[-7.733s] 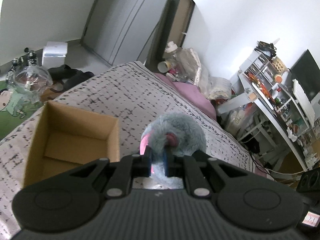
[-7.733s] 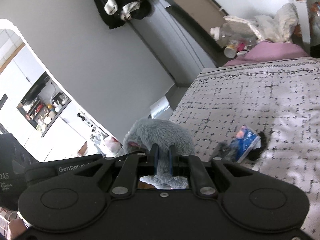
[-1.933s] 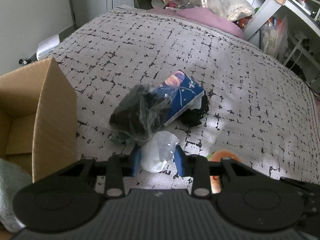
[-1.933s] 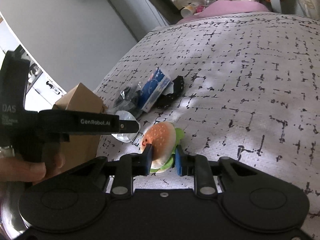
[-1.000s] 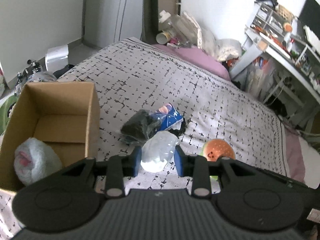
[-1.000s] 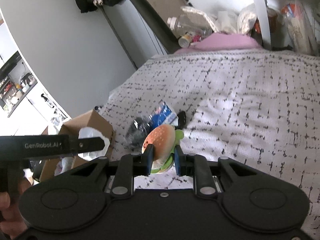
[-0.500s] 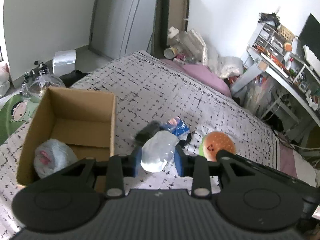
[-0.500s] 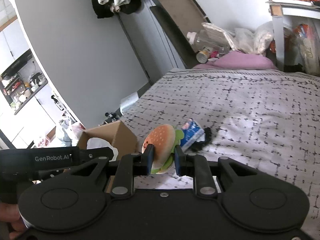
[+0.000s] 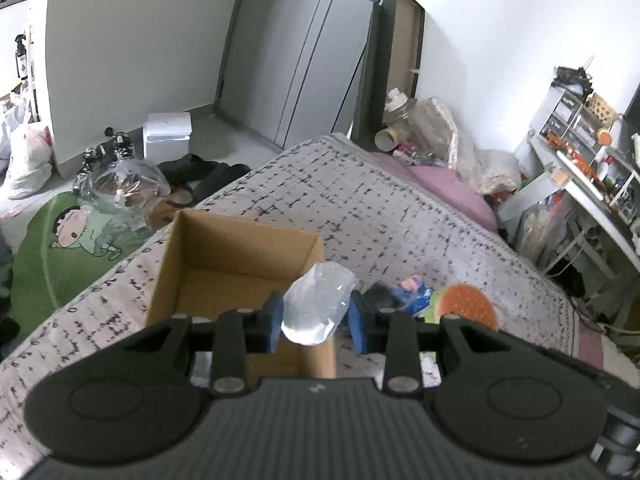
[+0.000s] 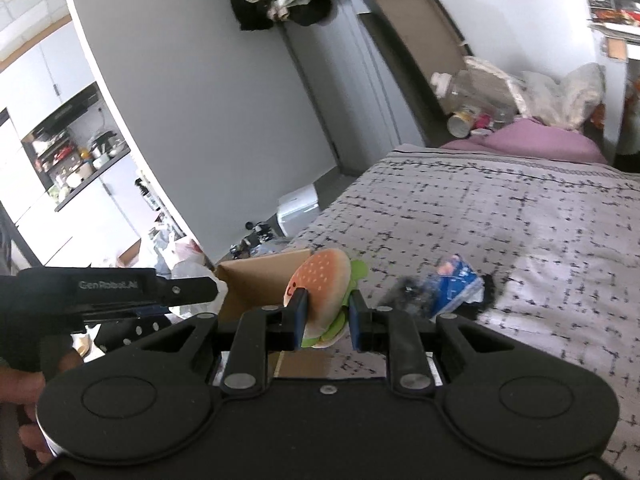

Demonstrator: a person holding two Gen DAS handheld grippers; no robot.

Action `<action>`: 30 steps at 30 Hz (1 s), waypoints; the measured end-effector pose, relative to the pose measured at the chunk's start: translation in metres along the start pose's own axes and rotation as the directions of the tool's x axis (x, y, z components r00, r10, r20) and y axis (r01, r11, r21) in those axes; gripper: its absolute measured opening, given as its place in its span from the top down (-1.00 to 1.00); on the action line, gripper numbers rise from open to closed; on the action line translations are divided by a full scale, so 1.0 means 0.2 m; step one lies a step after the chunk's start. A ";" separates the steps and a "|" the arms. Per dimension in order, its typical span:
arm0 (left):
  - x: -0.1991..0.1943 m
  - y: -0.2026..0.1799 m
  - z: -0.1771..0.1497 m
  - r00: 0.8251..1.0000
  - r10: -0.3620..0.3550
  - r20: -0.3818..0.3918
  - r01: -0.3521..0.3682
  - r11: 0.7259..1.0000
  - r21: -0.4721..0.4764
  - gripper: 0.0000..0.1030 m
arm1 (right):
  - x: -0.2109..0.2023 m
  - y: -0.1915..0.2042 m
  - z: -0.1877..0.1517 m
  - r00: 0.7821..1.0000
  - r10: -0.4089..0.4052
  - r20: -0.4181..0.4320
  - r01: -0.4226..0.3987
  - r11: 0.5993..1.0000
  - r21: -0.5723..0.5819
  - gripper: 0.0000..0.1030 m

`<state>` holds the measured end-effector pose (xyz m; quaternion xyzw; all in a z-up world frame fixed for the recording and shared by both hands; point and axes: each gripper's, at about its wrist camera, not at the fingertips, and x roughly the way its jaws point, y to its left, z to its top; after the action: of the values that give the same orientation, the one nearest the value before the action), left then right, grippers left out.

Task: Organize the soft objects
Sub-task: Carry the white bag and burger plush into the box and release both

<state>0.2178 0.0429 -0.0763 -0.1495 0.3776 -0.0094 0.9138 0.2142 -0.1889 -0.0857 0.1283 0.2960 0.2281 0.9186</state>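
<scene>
My left gripper [image 9: 316, 322] is shut on a clear plastic bag [image 9: 318, 306] and holds it above the near right corner of an open cardboard box [image 9: 236, 256] on the bed. My right gripper [image 10: 324, 320] is shut on a plush hamburger [image 10: 322, 282], which also shows in the left wrist view [image 9: 468, 310], held in the air beside the box [image 10: 256, 282]. A blue packet [image 10: 456, 280] and a dark bagged bundle [image 10: 412, 292] lie on the bedspread. The left gripper [image 10: 176, 292] shows at the left of the right wrist view.
The grey patterned bedspread [image 9: 400, 216] stretches back to a purple pillow [image 9: 452, 184]. On the floor at the left are a green cartoon mat [image 9: 68, 240], a clear bag [image 9: 120, 184], shoes and a white box [image 9: 168, 136]. A cluttered desk [image 9: 580, 168] stands right.
Both grippers have risen and moved left toward the box with their loads. The grey plush in the box is now hidden behind my left gripper.
</scene>
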 end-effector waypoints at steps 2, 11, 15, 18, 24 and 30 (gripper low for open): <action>0.01 0.02 0.00 1.000 0.000 -0.012 0.000 1.000 0.001 0.36 | 0.02 0.03 0.00 1.000 0.005 -0.007 -0.005 1.000 -0.015 0.58; 0.12 0.09 -0.11 0.997 -0.003 -0.081 -0.001 0.999 -0.042 0.35 | 0.12 0.12 0.02 0.999 0.023 -0.037 -0.024 0.999 -0.041 0.58; 0.18 0.12 -0.17 0.992 -0.001 -0.123 -0.007 0.998 -0.063 0.35 | 0.15 0.16 0.02 0.998 0.030 -0.050 -0.033 0.998 -0.054 0.58; 0.23 0.15 -0.21 0.985 -0.006 -0.170 -0.010 0.996 -0.092 0.35 | 0.17 0.18 0.01 0.998 0.034 -0.060 -0.037 0.997 -0.061 0.58; 0.29 0.18 -0.25 0.974 0.004 -0.226 -0.025 0.996 -0.089 0.35 | 0.21 0.21 -0.01 0.996 0.040 -0.077 -0.044 0.997 -0.055 0.58; 0.32 0.20 -0.25 0.970 0.017 -0.241 -0.046 0.992 -0.117 0.29 | 0.23 0.23 -0.03 0.995 0.046 -0.090 -0.050 0.998 -0.039 0.58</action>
<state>0.2257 0.0599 -0.1648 -0.1965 0.4872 0.0099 0.8508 0.2289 -0.1266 -0.0955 0.1063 0.3288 0.2617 0.9012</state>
